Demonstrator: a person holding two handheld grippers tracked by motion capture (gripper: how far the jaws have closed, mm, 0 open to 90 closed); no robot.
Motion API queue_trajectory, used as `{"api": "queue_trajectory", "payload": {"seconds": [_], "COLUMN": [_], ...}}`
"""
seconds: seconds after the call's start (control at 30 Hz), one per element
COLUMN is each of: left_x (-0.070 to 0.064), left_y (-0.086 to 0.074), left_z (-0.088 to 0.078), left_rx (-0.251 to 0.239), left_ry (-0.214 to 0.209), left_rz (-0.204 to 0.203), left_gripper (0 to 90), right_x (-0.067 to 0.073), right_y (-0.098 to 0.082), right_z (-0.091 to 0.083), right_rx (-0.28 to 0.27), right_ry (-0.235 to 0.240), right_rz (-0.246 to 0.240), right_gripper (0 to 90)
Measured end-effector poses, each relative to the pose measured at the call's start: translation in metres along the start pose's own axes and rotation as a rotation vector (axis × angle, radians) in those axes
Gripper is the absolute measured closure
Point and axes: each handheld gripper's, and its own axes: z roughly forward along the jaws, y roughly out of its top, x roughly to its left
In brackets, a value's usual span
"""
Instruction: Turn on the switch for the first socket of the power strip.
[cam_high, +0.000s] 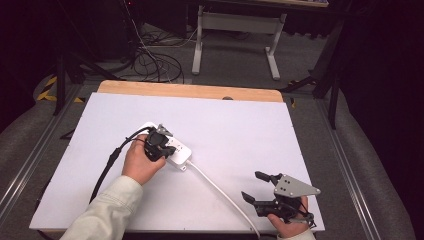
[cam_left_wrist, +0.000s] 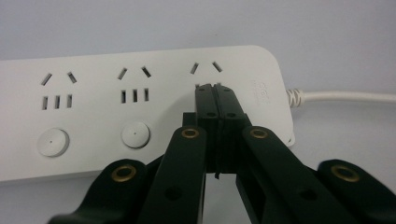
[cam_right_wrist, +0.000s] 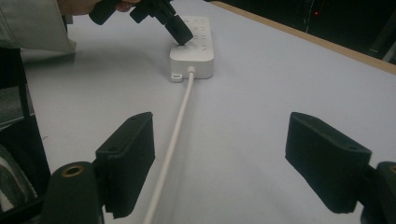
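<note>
Left tongs together, tips on power strip near its cable end; right tongs apart over bare table.

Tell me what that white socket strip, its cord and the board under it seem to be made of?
The white rectangular power strip looks like moulded plastic: smooth, matt, rounded corners, cleanly cut slots. Its white round cord seems rubbery or vinyl-sheathed, since it runs in a soft curve. The white flat table cover looks like matt sheet or foam board, hard to tell; a pale wooden edge shows behind it.
</note>
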Motion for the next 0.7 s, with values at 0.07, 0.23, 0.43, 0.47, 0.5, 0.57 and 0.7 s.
{"api": "queue_trajectory", "payload": {"seconds": [0.07,0.23,0.43,0.47,0.5,0.57,0.7], "left_x": [0.0003,0.0014,0.0003,-0.0005,-0.0021,-0.0058,-0.0072], "left_y": [-0.0007,-0.0021,-0.0046,-0.0047,-0.0047,-0.0042,-0.0045], "left_z": [0.0001,0.0007,0.0016,0.0016,0.0018,0.0021,0.0023], "left_rx": [-0.002,-0.008,-0.022,-0.022,-0.021,-0.019,-0.017], "left_ry": [0.0,-0.008,-0.005,0.003,0.012,0.039,0.05], "left_rz": [0.0,0.0,-0.001,0.005,0.013,0.036,0.043], "left_gripper": [90.0,90.0,90.0,90.0,90.0,90.0,90.0], "right_x": [0.0,0.0,0.0004,0.0004,0.0004,0.0003,0.0008], "right_y": [0.0,0.0,0.0002,0.0002,0.0002,0.0002,0.0004], "right_z": [0.0001,0.0004,0.0003,0.0004,0.0004,0.0005,0.0013], "right_rx": [0.0,0.003,0.005,0.004,0.003,0.006,0.007], "right_ry": [0.0,-0.001,-0.003,-0.002,-0.002,-0.004,0.002], "right_rz": [-0.001,-0.004,-0.004,-0.003,-0.003,-0.005,-0.007], "right_gripper": [24.3,24.3,24.3,24.3,24.3,24.3,24.3]}}
